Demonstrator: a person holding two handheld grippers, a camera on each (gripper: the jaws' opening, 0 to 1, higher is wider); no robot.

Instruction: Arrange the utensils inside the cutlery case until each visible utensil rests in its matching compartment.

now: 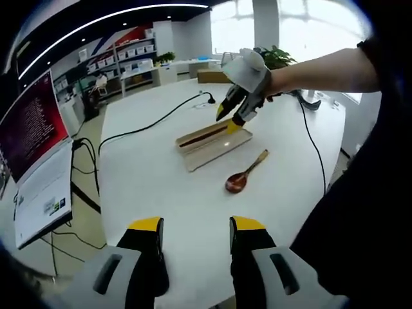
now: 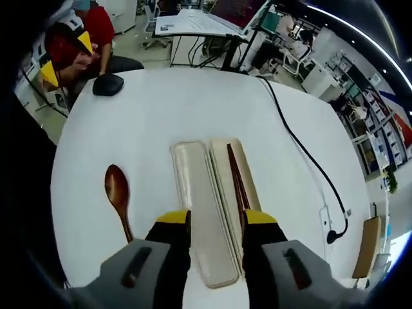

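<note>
I've got the left gripper [image 1: 195, 233] low over the near edge of the white table [image 1: 154, 180], jaws spread wide with bare tabletop between them, holding nothing. Ahead of it there's a broad open stretch of table before the wooden spoon [image 1: 243, 174], which lies flat, bowl toward me, handle angled away toward the cutlery case [image 1: 212, 145]. Spoon and case sit near each other but apart.

The right gripper [image 1: 230, 118] comes in from the right of the left gripper view, yellow tips down at the case's far end. From the right gripper view, its own jaws [image 2: 216, 226] stand apart, straddling the near end of the case's pale lid [image 2: 201, 209]; I can't tell if they touch it. The lid lies just beside the open tray [image 2: 246, 170], long edges together, and dark chopsticks [image 2: 237, 177] rest lengthwise in that tray. The spoon [image 2: 118, 196] lies left of the lid, clear white surface around it.

A black cable [image 2: 302, 154] runs along the table's right side, well clear of the case. A dark mouse [image 2: 108, 84] sits at the far rim.
</note>
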